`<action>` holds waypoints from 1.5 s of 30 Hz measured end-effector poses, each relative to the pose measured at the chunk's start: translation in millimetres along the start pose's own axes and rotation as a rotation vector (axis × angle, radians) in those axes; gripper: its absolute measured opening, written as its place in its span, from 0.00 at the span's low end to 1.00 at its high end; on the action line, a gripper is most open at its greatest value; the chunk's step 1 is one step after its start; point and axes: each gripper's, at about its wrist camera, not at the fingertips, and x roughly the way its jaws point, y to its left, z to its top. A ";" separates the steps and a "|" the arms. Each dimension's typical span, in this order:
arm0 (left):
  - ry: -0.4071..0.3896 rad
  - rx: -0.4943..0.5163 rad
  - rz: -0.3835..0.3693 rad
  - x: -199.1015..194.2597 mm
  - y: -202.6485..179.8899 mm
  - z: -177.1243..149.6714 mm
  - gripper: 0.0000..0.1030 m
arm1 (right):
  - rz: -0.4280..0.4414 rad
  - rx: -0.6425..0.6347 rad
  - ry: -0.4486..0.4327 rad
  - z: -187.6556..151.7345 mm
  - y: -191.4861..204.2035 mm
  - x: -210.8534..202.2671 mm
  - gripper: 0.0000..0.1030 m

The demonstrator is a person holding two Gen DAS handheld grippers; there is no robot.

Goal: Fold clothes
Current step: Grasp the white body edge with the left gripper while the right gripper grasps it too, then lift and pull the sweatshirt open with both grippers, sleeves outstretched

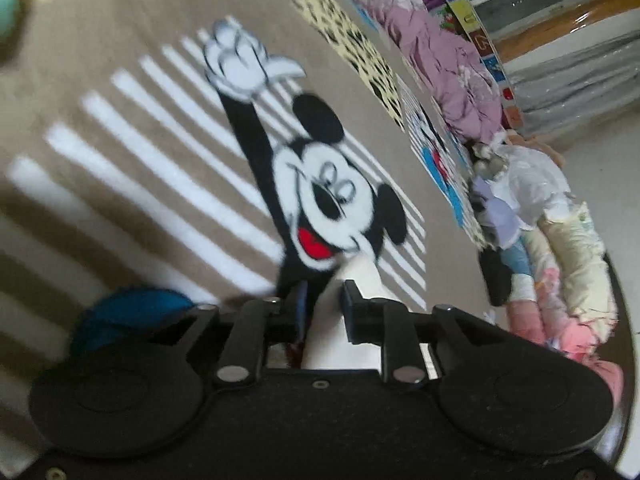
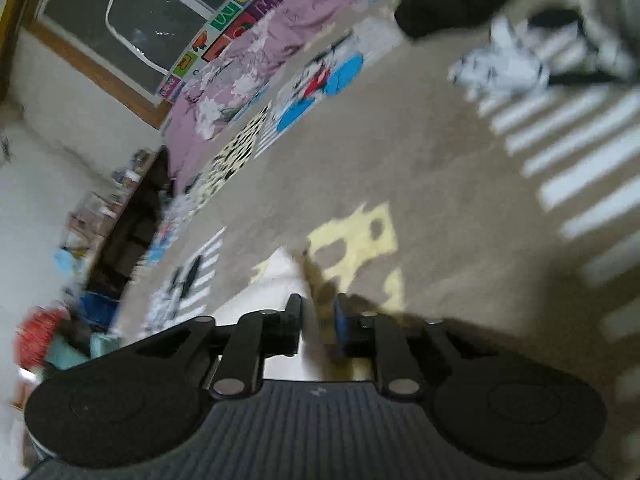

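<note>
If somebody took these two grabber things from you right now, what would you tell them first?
Left gripper: closed on a fold of white cloth, above the cartoon-mouse blanket.
Right gripper: also looks pinched on a pale cloth edge; the view is blurred, so check.
Unfolded clothes pile lies along the blanket's edge.
Done: no folded garment is visible.
Left: finish this fold, then work through the pile.

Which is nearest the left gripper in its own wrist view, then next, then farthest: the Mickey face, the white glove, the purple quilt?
From the left gripper:
1. Mickey face, printed on the tan blanket just ahead of the fingers.
2. White glove, further up the raised arm, upper left.
3. Purple quilt, bunched along the blanket's far edge, upper right.
</note>
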 end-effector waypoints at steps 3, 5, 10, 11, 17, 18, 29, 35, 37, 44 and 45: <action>-0.091 0.107 0.094 -21.8 -11.9 0.1 0.20 | -0.059 -0.112 -0.069 4.2 17.4 -18.0 0.21; -0.127 0.168 0.051 -33.6 -23.6 -2.6 0.20 | -0.036 -0.197 -0.086 6.9 33.0 -21.9 0.21; -0.062 0.413 -0.019 -18.4 -71.8 -18.9 0.20 | 0.005 -0.423 -0.021 0.2 75.4 4.7 0.21; -0.051 0.454 -0.003 -9.9 -77.0 -23.3 0.20 | -0.002 -0.439 -0.006 -1.2 79.5 13.4 0.21; 0.015 0.458 0.184 32.5 -54.6 -26.4 0.13 | -0.115 -0.366 0.088 1.1 58.0 57.9 0.11; 0.017 0.446 0.185 32.0 -53.1 -25.3 0.12 | -0.113 -0.365 0.091 2.9 58.6 57.3 0.10; -0.082 0.519 0.168 -0.7 -89.6 -49.6 0.20 | -0.085 -0.411 -0.038 -3.8 81.4 12.6 0.17; -0.036 0.704 0.060 20.5 -137.0 -87.9 0.23 | 0.021 -0.572 0.045 -40.8 125.6 30.1 0.17; -0.007 0.772 0.079 39.6 -146.6 -98.5 0.23 | 0.044 -0.584 0.067 -48.8 134.6 40.6 0.17; 0.054 0.936 0.215 77.6 -143.3 -119.7 0.26 | -0.086 -0.745 0.161 -69.4 146.2 71.5 0.13; 0.058 0.926 0.212 76.1 -142.8 -117.8 0.26 | -0.083 -0.743 0.162 -67.5 146.3 69.1 0.13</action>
